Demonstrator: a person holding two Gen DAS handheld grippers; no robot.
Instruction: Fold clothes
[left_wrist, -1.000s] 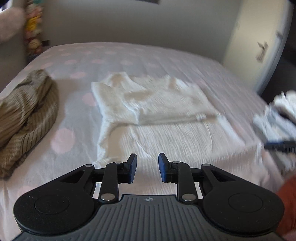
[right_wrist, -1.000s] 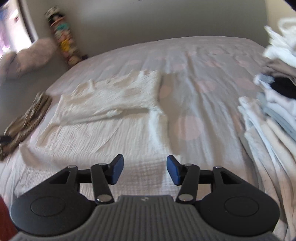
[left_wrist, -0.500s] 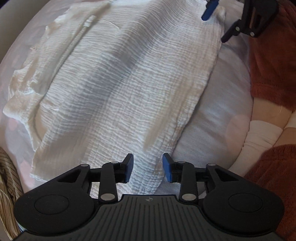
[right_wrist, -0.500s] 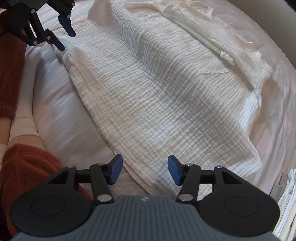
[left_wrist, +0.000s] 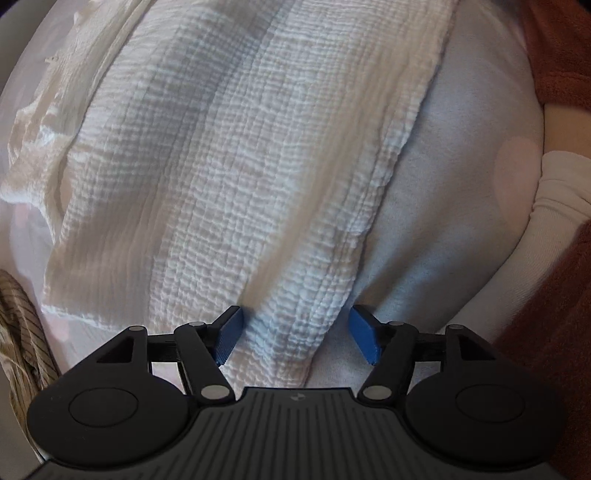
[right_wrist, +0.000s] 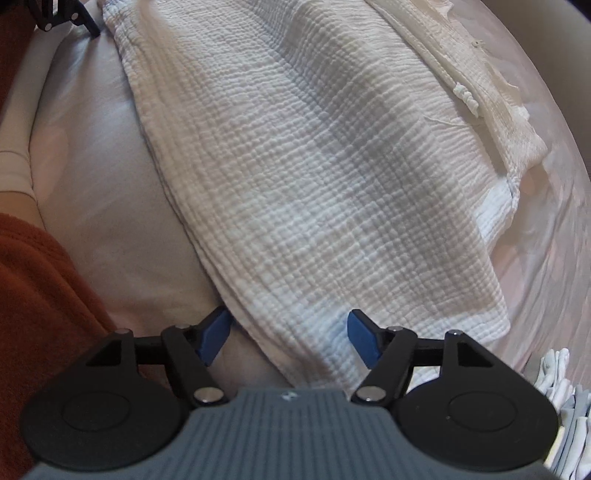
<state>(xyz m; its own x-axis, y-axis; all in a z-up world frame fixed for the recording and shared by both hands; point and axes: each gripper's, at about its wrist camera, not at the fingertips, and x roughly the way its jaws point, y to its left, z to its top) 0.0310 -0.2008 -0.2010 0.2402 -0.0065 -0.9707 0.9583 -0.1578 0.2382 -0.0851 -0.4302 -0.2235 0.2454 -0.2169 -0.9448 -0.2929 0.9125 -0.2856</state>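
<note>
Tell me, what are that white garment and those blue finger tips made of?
The white garment looks like soft crinkled cotton gauze, matte: fine wavy ridges cover it. The blue pads on the left gripper seem hard matte plastic or rubber, with a fine ribbed face; which one I cannot tell.

Just a bed (left_wrist: 443, 221) with a pale sheet and faint pink dots, soft daylight, sliver of light wall (right_wrist: 580, 22) upper right.
</note>
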